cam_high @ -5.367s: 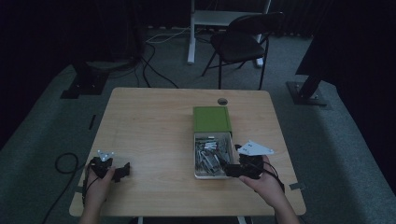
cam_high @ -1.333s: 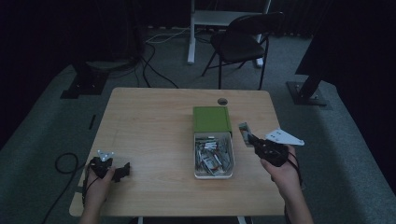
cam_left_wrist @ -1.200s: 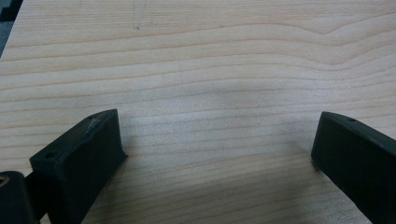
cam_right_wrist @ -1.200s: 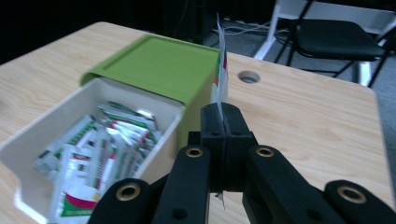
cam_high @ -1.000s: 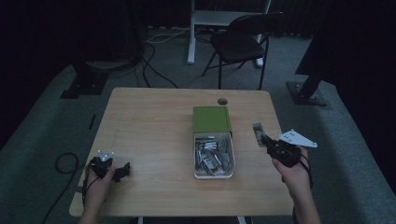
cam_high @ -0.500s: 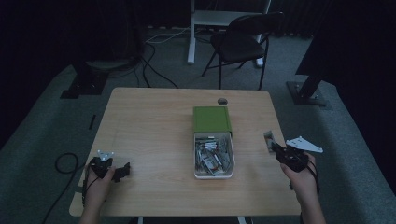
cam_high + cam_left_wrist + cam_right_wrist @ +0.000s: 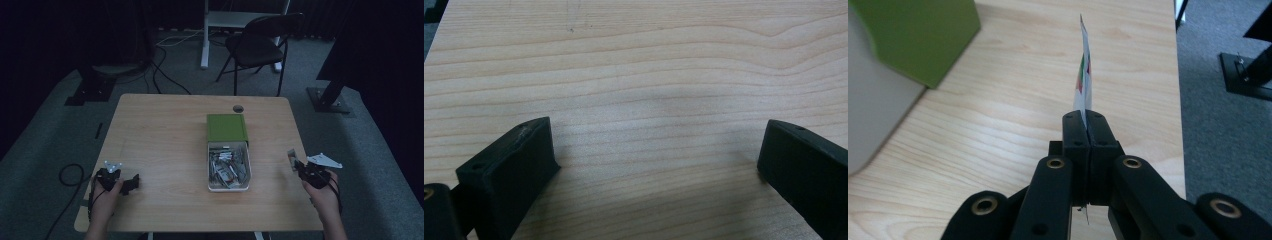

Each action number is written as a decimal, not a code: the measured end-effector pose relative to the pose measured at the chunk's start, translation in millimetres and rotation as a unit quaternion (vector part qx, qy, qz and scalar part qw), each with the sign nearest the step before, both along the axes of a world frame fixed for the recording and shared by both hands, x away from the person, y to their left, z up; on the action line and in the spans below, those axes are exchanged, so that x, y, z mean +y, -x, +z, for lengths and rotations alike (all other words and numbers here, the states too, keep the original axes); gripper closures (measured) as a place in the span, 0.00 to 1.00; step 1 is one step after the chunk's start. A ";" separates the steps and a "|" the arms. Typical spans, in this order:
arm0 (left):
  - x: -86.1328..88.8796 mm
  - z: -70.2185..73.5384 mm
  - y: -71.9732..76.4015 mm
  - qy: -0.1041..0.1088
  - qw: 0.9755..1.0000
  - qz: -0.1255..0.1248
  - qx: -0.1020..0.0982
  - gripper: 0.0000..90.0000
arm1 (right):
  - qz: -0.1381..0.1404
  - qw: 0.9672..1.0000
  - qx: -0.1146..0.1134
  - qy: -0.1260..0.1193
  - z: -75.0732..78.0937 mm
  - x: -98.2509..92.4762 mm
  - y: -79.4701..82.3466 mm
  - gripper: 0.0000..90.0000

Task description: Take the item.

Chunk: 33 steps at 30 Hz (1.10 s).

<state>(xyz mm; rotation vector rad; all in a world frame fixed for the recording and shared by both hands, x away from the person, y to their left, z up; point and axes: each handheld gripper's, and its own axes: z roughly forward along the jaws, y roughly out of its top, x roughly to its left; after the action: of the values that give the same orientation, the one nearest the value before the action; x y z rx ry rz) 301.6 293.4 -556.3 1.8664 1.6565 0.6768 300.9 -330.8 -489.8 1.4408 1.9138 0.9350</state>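
My right gripper (image 7: 296,162) hovers over the table's right edge, shut on a thin flat packet (image 7: 291,156). In the right gripper view the packet (image 7: 1083,75) stands edge-on, white with red and green print, pinched between my right gripper (image 7: 1088,125) jaws. A white tray (image 7: 246,185) holding several small packets sits at the table's middle, with a green lid (image 7: 227,127) lying against its far end. My left gripper (image 7: 134,183) rests near the front left corner. Its jaws stand wide apart over bare wood in the left gripper view, where my left gripper (image 7: 651,165) holds nothing.
The wooden table (image 7: 160,135) has a cable hole (image 7: 238,108) near its far edge. A black chair (image 7: 260,47) and a desk leg stand beyond it. Cables lie on the carpet at left (image 7: 70,172). A black stand base (image 7: 330,100) sits at right.
My right gripper lifted a packet out of the tray and carried it rightward to the table's right edge. The left gripper stayed still.
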 end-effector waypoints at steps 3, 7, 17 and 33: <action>0.0 0.0 0.0 0.000 1.000 0.000 0.000 0.03 | -0.005 1.000 0.006 0.001 -5.5 -2.7 -0.4 1.00; 0.0 0.0 0.0 0.000 1.000 0.000 0.000 0.03 | -0.012 1.000 0.016 0.001 -13.5 -5.2 -1.4 1.00; 0.0 0.0 0.0 0.000 1.000 0.000 0.000 0.03 | -0.014 0.999 0.030 0.018 -25.4 -2.1 -3.2 0.99; 0.0 0.0 0.0 0.000 1.000 0.000 0.000 0.03 | 0.036 0.998 0.058 0.018 -42.8 30.6 -3.6 0.99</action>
<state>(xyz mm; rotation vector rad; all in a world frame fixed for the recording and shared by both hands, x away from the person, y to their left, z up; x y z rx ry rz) 301.6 293.4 -556.4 1.8659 1.6568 0.6769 304.5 -300.2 -532.5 1.4416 2.0687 0.8616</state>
